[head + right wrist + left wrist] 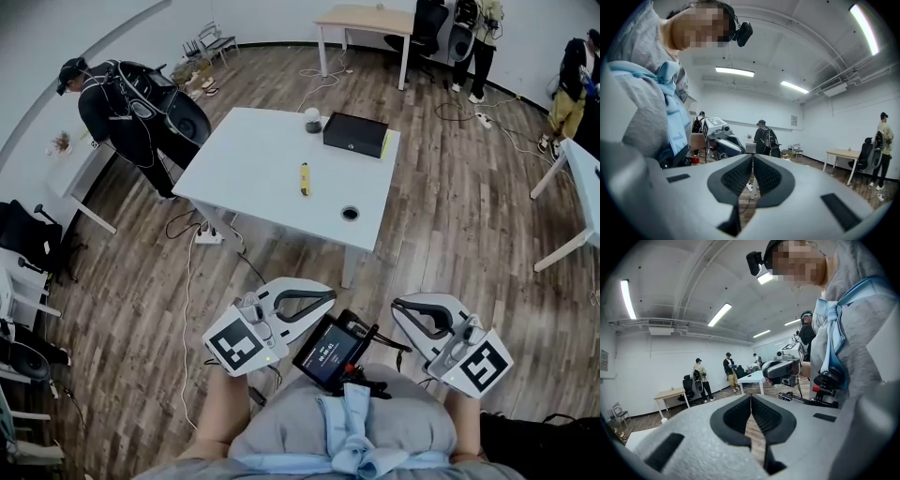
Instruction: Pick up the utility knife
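The yellow utility knife lies alone near the middle of the white table, far from both grippers. I hold the left gripper and the right gripper close to my waist, well short of the table, their tips pointing toward each other. Both are shut with nothing between the jaws. In the left gripper view the left gripper faces the right gripper. The right gripper view shows the right gripper with its pads together. Neither gripper view shows the knife.
A black box and a small cup stand at the table's far edge, and a cable hole sits near its front right. A person stands at the table's left. Cables and a power strip lie on the wooden floor.
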Motion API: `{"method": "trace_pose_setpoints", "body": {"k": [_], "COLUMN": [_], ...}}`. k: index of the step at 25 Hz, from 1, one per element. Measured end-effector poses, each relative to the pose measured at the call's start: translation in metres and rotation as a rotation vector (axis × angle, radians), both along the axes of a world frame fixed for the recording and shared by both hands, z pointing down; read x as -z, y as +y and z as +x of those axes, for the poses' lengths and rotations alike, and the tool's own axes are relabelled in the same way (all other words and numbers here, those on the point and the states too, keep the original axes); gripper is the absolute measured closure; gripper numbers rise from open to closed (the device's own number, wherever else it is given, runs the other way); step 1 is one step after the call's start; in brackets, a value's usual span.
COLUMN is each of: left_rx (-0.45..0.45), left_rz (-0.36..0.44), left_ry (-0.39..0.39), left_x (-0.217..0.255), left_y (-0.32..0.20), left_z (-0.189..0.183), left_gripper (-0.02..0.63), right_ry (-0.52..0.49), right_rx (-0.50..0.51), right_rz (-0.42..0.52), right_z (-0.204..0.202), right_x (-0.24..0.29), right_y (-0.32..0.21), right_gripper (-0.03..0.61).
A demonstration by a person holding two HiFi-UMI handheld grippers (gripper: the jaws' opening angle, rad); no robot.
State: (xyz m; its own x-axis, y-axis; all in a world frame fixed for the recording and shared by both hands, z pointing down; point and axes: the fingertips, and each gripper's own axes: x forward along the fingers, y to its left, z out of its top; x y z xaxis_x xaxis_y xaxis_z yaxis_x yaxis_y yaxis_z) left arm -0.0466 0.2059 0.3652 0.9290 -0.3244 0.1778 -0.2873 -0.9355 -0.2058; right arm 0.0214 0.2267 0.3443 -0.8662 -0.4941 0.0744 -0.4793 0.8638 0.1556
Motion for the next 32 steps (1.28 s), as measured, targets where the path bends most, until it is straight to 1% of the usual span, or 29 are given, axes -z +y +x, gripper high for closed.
{"method": "trace_pose_setpoints", "body": {"k": [4,13,32], "left_rx": [0.000,-0.009,-0.004], "left_rz": [-0.004,0.000,-0.005], "left_ry": [0.005,-0.013,-0.038], "left_x": [0.000,-0.002,-0.008], "left_y": [0.002,0.004,-0.005], "left_z": [0.002,0.001,0.013], "left_gripper": [0.595,0.595,0.595], "right_ry": [0.007,0.021,0.003], "right_rx": [0.009,0.007,-0.010], "right_rz": [0.003,0.011,0.007], "right_z": [0.000,-0.001,0.015], "right_x": [0.001,0.000,-0.003], "right_y": [0.002,0.004,-0.004], "right_gripper": [0.549,0.549,0.549]}}
